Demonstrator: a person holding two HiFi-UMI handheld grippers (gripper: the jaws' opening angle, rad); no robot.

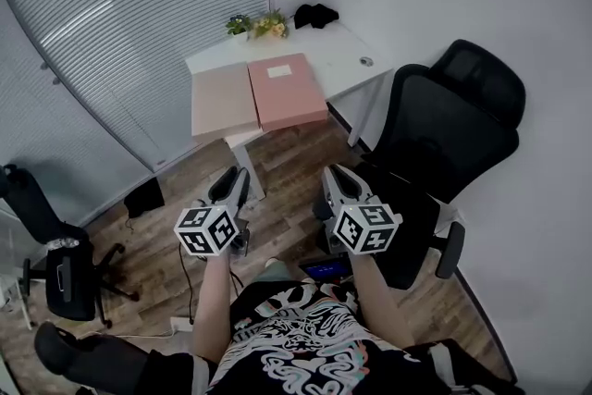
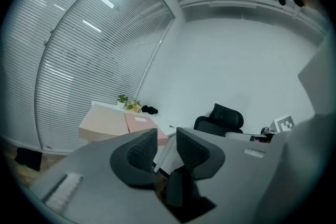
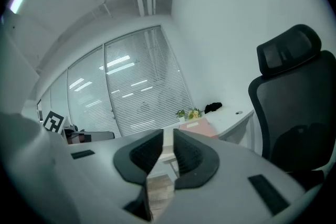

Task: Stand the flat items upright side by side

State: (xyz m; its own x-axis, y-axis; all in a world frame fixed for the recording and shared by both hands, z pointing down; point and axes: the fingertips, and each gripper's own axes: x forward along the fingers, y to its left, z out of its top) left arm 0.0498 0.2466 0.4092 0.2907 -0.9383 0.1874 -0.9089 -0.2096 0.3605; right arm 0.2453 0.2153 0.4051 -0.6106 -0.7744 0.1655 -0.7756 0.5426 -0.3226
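Observation:
Two flat items lie side by side on the white desk (image 1: 347,51): a beige one (image 1: 222,102) on the left and a pink one (image 1: 287,91) with a white label on the right. Both hang a little over the desk's near edge. My left gripper (image 1: 236,180) is held out in the air well short of the desk, jaws a little apart and empty. My right gripper (image 1: 335,176) hovers beside it, jaws together with nothing between them. The left gripper view shows the beige item (image 2: 102,123) and pink item (image 2: 139,123) far beyond the left gripper (image 2: 167,136). The right gripper (image 3: 168,135) points toward the pink item (image 3: 197,126).
A small bunch of flowers (image 1: 259,23) and a black object (image 1: 316,14) sit at the desk's far edge. A black office chair (image 1: 453,125) stands close on the right. Another chair (image 1: 55,264) is at the lower left. Blinds cover the window on the left.

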